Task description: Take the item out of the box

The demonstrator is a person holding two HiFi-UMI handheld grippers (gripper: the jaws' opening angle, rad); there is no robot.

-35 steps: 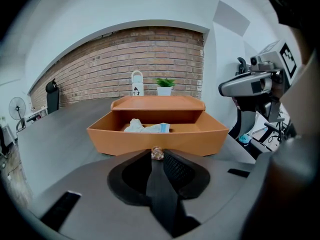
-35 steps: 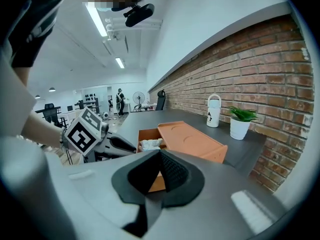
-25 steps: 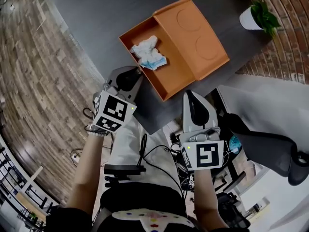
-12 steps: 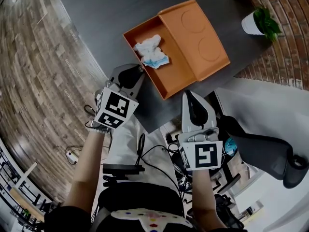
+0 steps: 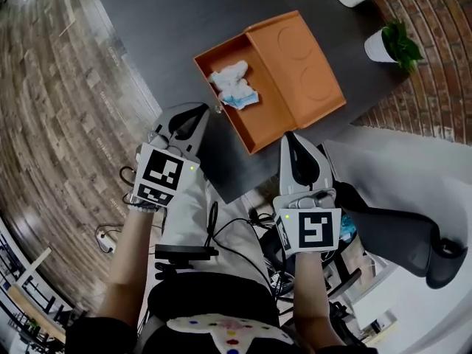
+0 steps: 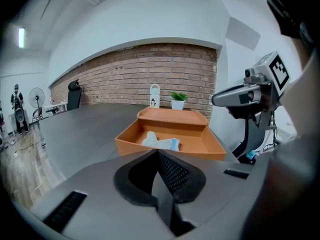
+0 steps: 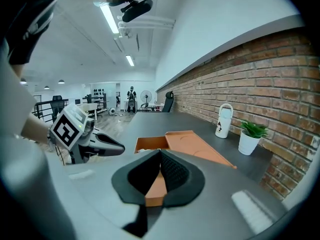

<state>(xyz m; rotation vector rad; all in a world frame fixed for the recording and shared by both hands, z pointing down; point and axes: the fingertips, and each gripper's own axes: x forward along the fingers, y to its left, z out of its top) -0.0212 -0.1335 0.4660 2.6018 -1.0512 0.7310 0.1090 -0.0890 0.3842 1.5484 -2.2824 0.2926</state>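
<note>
left gripper (image 5: 209,110): it was held over the near edge of the desk (image 5: 162,28), just short of the box. Its fingers (image 6: 172,171) had just been closing and were shut together, with nothing between them.
item place: the item (image 5: 234,85) was seen lying on the floor of the box (image 5: 262,120), in the end away from the person and close to the left wall. It was touched by neither gripper.
item handling: it was judged to be light, soft and limp, like crumpled cloth or tissue. Sagging or unfolding was to be expected on lifting, but breakage was not. Little slip was expected against the ribbed fingers.
hold: a raised fold at the top of the heap was judged best, pinched from above so that the floor and wall were not scraped. A bite on a loose edge alone could be pulled free.
item look: a small rumpled white wad was seen, with a pale blue part at the end nearer the person. What it was exactly could not be told.
box: it was orange, shallow and open. The lid (image 5: 299,61) was laid flat on the right, with two round marks pressed into it.
right gripper (image 5: 289,136): it was held by the near corner of the box. Its fingers were shut together and nothing was held; only the box was seen beyond them.
</note>
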